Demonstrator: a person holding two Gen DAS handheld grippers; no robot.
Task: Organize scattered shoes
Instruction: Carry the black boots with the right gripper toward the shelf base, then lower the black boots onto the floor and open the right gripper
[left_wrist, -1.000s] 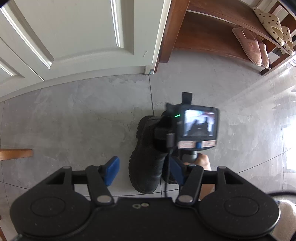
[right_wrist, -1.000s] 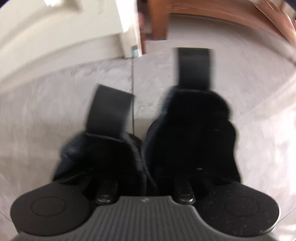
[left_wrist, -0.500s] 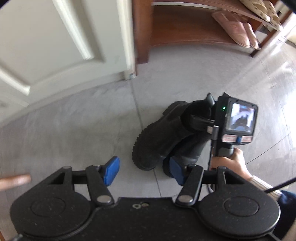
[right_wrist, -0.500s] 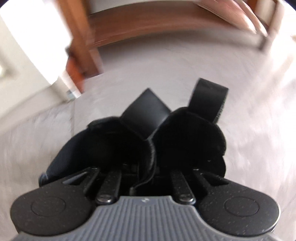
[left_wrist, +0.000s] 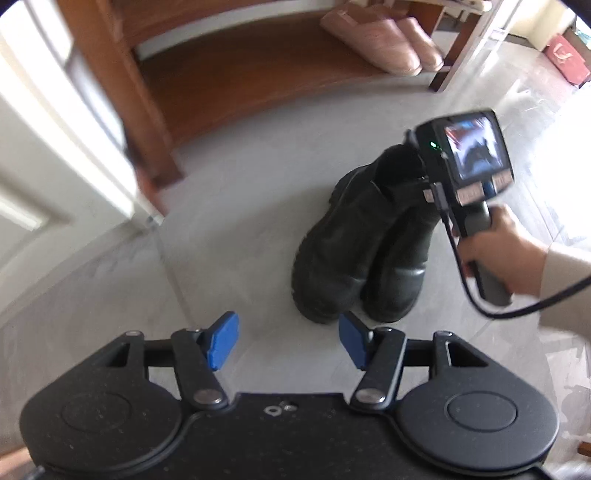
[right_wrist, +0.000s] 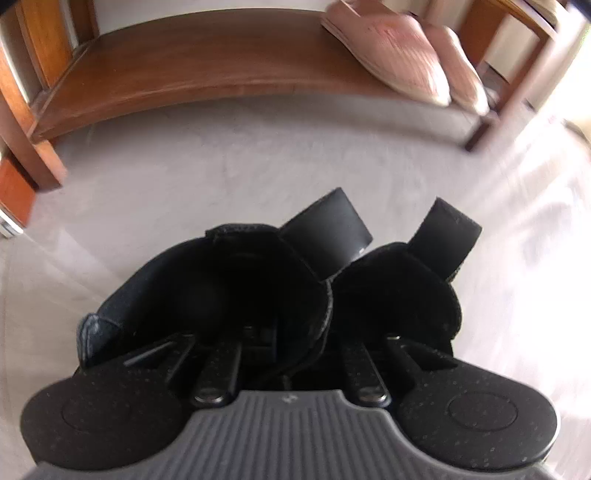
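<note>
Carry step: right gripper (left_wrist: 410, 181) fingers clamped on inner collars of both boots (left_wrist: 354, 243), one finger inside each. Left gripper (left_wrist: 286, 341) fingers stood apart, empty, boots just ahead. Shelf (right_wrist: 207, 62) lay beyond fingers, slippers (right_wrist: 402, 55) at its right. Next move likely called for setting boots on bare shelf. No readable writing.

Matt leather boots (left_wrist: 354, 240), wooden rack (left_wrist: 240, 70)

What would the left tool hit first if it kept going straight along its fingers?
Probably bare grey floor. The left tool is open and empty, pointing steeply down; the black boots hang just right of its line, so the right pad might brush a toe. Depth is unclear.
</note>
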